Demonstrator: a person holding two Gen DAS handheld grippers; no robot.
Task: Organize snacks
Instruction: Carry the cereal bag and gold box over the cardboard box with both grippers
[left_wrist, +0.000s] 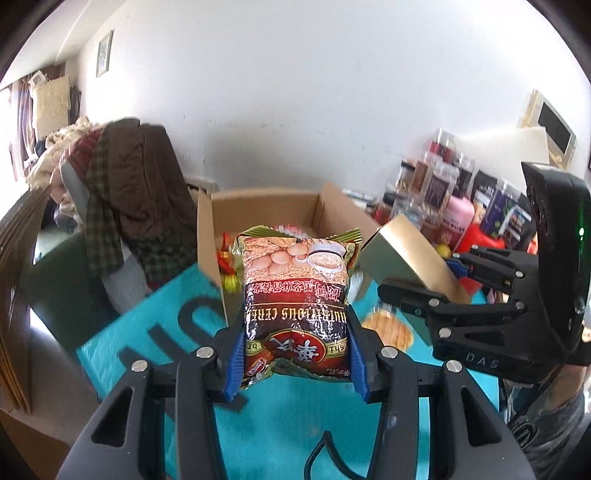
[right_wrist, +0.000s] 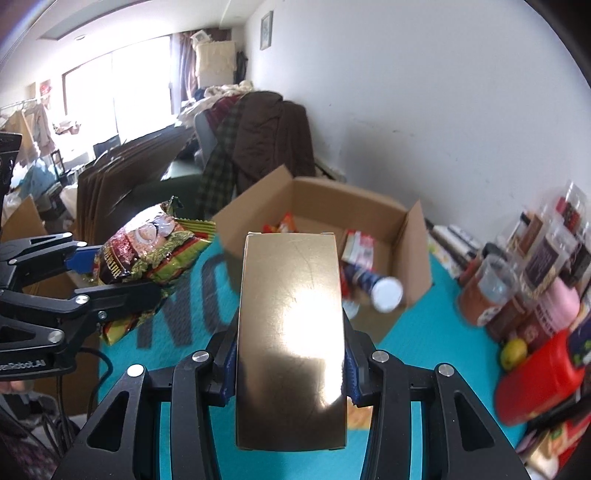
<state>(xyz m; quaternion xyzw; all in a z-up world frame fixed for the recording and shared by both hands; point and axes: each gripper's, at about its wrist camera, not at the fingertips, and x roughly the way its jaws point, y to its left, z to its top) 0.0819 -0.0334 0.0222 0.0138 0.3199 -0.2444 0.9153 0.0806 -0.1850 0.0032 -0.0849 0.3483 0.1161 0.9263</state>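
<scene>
The left hand-held gripper (left_wrist: 295, 354) is clamped on a cereal bag (left_wrist: 295, 295): its blue pads (left_wrist: 236, 360) press both sides of the bag's lower part, jaws partly apart to the bag's width. The bag stands up above the teal-covered desk (left_wrist: 166, 332), in front of the open cardboard box (left_wrist: 258, 206). The right hand-held gripper (right_wrist: 290, 373) is clamped in the same way on a gold box (right_wrist: 291, 332), held lengthwise between its pads, raised over the desk and pointing toward the cardboard box (right_wrist: 325, 206).

In the right wrist view the gold box hides much of the cardboard box's inside; beside it show orange and red packets (right_wrist: 284, 225) and a blurred can with a white end (right_wrist: 386, 291). A flat snack packet (left_wrist: 388, 328) on the desk is blurred and partly behind the grippers. The jars and bottles (right_wrist: 535, 266) at the desk's far right are smeared, labels unreadable. A sleeve (left_wrist: 554, 435) is cut off at the left wrist view's edge.
</scene>
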